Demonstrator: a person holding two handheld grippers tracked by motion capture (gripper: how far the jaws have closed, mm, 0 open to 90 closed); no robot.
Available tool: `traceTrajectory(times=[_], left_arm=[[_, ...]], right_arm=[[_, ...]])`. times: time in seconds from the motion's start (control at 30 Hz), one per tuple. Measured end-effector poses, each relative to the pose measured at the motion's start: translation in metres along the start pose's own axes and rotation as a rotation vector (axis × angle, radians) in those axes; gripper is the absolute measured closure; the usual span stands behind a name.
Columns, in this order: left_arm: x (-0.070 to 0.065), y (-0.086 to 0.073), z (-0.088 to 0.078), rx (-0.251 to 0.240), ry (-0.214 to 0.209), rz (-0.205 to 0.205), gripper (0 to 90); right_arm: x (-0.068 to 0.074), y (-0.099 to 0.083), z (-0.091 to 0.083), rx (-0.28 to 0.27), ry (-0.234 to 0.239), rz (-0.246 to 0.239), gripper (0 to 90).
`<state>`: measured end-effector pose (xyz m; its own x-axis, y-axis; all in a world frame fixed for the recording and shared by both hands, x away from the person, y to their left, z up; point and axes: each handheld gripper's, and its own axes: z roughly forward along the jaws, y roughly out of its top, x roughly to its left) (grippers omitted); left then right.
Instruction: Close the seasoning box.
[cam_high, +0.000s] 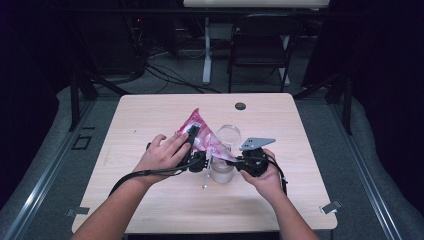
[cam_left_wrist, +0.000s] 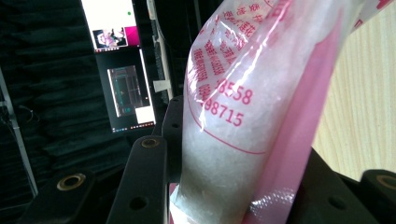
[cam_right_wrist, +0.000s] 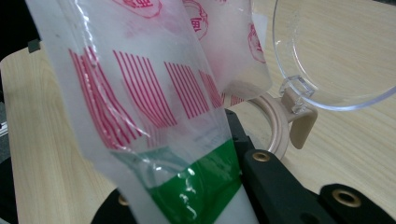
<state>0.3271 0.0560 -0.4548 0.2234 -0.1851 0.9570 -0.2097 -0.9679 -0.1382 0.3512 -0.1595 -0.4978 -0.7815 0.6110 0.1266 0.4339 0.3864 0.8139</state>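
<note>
A pink and clear plastic bag (cam_high: 201, 128) with red print, holding white granules, hangs tilted over a clear jar (cam_high: 221, 171) on the wooden table (cam_high: 150, 200). The jar's hinged clear lid (cam_high: 229, 134) stands open behind it. My left gripper (cam_high: 195, 141) is shut on the bag's upper part. In the left gripper view the filled bag (cam_left_wrist: 233, 93) is squeezed between both black jaws. My right gripper (cam_high: 239, 161) is shut on the bag's lower end beside the jar. The right gripper view has the bag's green strip (cam_right_wrist: 196, 179) between the jaws, with the lid (cam_right_wrist: 336, 60) and tan jar rim (cam_right_wrist: 279, 126) beyond.
A dark cable hole (cam_high: 240, 106) sits near the table's far edge. A black folding chair (cam_high: 260, 45) and a white desk leg (cam_high: 206, 50) stand behind the table. Lit monitors (cam_left_wrist: 123, 93) show in the left gripper view. Bare tabletop lies to both sides.
</note>
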Motion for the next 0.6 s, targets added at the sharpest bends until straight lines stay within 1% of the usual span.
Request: traceTrajectory(times=[0.03,0.17,0.23,0.33,0.37,0.6], left_arm=[[0.0007,0.0004,0.0001,0.002,-0.002,0.011,68.0],[0.0000,0.0010,0.0008,-0.005,-0.001,0.001,67.7],[0.0011,0.0015,0.0006,-0.004,0.002,0.011,67.5],[0.0015,0.0018,0.0003,-0.006,0.003,0.010,67.1],[0.0019,0.0019,0.0000,-0.002,0.005,0.017,67.0],[0.0024,0.0020,-0.0001,-0.004,0.008,0.013,66.4]], right_arm=[[0.0000,-0.0001,0.0002,-0.001,0.001,0.001,90.0],[-0.0001,-0.0004,0.0003,0.001,0.000,0.003,90.0],[-0.0004,-0.0004,0.0004,0.000,0.001,0.004,90.0],[-0.0006,-0.0005,0.0004,-0.001,0.000,0.005,90.0],[-0.0007,-0.0006,0.0004,-0.001,0.000,0.004,90.0],[-0.0006,-0.0007,0.0009,0.001,0.001,0.004,90.0]])
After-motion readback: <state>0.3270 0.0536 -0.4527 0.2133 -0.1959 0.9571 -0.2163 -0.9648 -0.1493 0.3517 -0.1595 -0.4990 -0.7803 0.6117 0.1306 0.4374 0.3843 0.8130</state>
